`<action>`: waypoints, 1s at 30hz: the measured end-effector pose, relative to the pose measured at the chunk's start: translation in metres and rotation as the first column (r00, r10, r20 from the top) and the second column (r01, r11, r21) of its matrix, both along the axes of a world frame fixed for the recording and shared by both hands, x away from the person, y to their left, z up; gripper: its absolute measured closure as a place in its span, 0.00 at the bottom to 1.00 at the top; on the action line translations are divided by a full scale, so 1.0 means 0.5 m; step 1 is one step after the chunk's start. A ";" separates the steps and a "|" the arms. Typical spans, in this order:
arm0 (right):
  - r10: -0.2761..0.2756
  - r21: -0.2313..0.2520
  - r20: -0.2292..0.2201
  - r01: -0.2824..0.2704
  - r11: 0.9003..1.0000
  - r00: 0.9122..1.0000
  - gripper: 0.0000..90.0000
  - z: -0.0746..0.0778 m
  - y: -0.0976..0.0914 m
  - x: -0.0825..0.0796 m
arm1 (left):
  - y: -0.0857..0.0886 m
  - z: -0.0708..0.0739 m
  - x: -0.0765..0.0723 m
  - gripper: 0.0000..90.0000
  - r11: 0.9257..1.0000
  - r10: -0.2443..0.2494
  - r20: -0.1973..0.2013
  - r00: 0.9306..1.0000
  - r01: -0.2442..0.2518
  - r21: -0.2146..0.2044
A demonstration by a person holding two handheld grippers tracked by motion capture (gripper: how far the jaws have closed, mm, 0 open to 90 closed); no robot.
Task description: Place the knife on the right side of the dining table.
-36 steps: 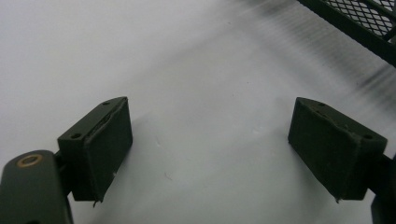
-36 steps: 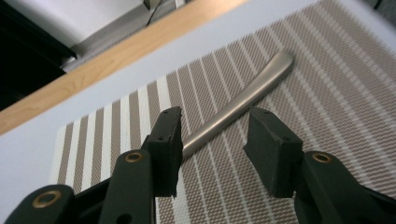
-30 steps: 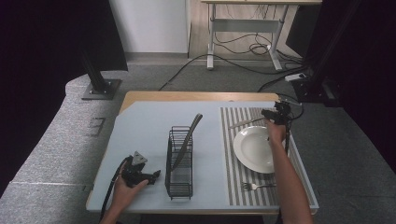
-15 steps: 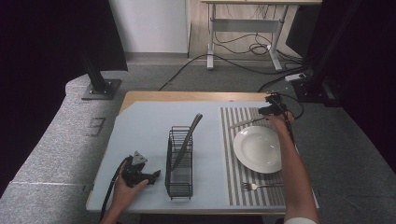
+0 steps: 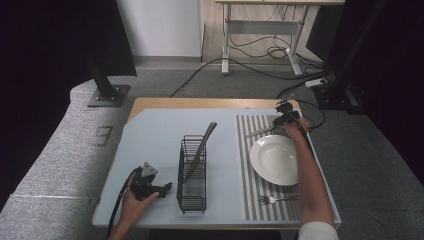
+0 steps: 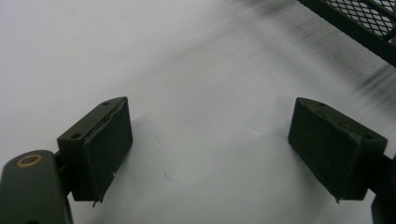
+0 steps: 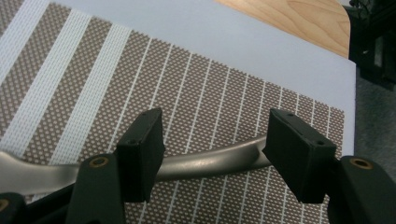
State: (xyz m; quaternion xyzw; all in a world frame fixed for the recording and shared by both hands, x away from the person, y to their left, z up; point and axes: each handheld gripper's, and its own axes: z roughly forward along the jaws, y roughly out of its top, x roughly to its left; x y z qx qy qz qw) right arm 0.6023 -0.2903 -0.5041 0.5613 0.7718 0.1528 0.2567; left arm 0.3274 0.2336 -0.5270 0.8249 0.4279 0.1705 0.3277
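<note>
Right tongs (image 5: 280, 120) sit up at the far right corner of the tabletop (image 5: 150, 135), over the striped placemat (image 5: 250, 175). From the right gripper view the two pads stand apart, and a metal utensil handle (image 7: 205, 163) lies on the mat, running across between them; neither pad is closed on it, though whether one brushes it I cannot tell. Which utensil it is, the frames leave unclear. In the high view it shows as a pale sliver (image 5: 260, 132) at the far edge of the mat, just beyond the white plate (image 5: 275, 160).

Left tongs (image 5: 162, 189) rest low near the near left corner, the hand (image 5: 134, 200) wrapped around the body, cable trailing off the near edge. The left gripper view shows the pads (image 6: 109, 144) wide apart over bare pale surface, nothing between them, with a corner of the black wire rack (image 6: 369, 23) at top right.

That rack (image 5: 192, 172) stands mid-tabletop, just beside the left tongs, and a long dark utensil (image 5: 202, 145) leans out of its far end. A fork (image 5: 277, 199) lies on the mat's near edge, below the plate.
</note>
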 end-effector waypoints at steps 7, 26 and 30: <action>-0.058 0.027 -0.009 0.058 0.998 0.998 0.40 0.000 -0.015 -0.008 | 0.000 0.000 0.000 0.14 1.000 0.001 0.001 1.000 -0.001 0.000; -0.177 0.202 0.012 0.171 0.964 0.984 0.40 -0.002 -0.079 -0.042 | 0.000 0.000 0.000 0.14 1.000 0.000 0.001 1.000 0.000 0.000; -0.142 0.196 0.035 0.133 0.972 0.989 0.39 0.011 -0.069 -0.050 | 0.000 0.000 0.000 0.14 1.000 0.001 0.001 1.000 -0.001 0.000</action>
